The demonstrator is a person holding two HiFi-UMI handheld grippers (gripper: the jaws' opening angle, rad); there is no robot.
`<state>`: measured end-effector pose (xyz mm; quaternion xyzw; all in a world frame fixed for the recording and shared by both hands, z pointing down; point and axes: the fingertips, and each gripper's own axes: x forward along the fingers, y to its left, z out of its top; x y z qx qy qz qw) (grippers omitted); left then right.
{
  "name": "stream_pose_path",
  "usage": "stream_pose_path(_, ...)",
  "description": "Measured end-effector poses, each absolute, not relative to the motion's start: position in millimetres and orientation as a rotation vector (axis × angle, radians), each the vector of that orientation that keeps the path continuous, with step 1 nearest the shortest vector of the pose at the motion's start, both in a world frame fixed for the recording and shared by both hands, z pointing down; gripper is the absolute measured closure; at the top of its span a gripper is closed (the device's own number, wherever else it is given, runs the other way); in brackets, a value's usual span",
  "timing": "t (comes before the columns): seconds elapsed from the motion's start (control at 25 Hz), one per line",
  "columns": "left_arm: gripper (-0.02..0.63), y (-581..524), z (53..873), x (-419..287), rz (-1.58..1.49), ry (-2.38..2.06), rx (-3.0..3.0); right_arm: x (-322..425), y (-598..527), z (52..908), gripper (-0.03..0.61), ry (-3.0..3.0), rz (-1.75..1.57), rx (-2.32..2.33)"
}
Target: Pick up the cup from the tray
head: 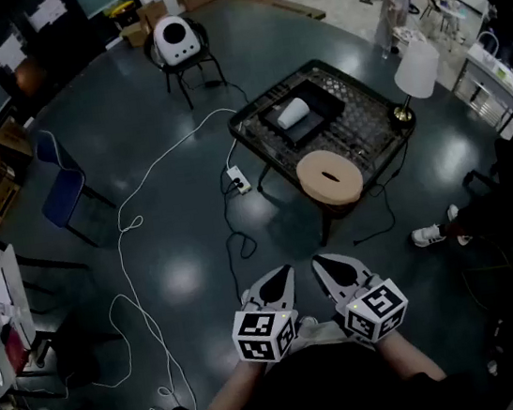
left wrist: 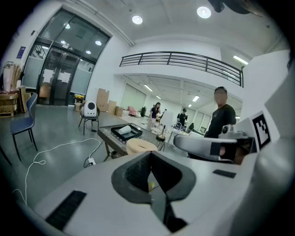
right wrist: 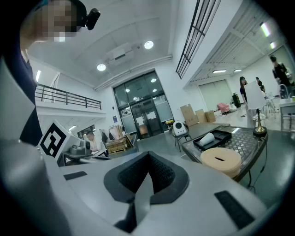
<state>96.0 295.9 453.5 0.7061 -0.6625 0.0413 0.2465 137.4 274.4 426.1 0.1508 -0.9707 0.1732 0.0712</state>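
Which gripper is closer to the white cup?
Right, slightly. The right gripper and left gripper hover side by side, far short of the cup lying in the tray.

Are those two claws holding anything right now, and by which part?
Nothing. The left gripper and right gripper both have their jaws closed together, empty; the cup lies in the tray, well away from them.

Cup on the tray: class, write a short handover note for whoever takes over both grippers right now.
Left gripper: shut, empty, well back from the table.
Right gripper: shut, empty, right beside the left one.
Cup: white, lying on its side in the black tray on the mesh table, across the floor ahead.
Done: nothing yet; the cup is untouched.
Left: walk up to the table, open one gripper, close it on the cup, lift it clear of the tray.
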Motion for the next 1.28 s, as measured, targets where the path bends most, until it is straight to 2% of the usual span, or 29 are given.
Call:
stream_pose_path(0.68, 0.603, 294, 452, 94, 0.134, -1.836, 1.920, 134, 280, 429, 0.567, -2.915, 0.547, 0.384)
stream_pose_path(1.28, 0.603, 270, 464, 56, 0.150, -1.852, 1.860, 113, 253, 440, 0.566, -2.882, 0.583, 0.402)
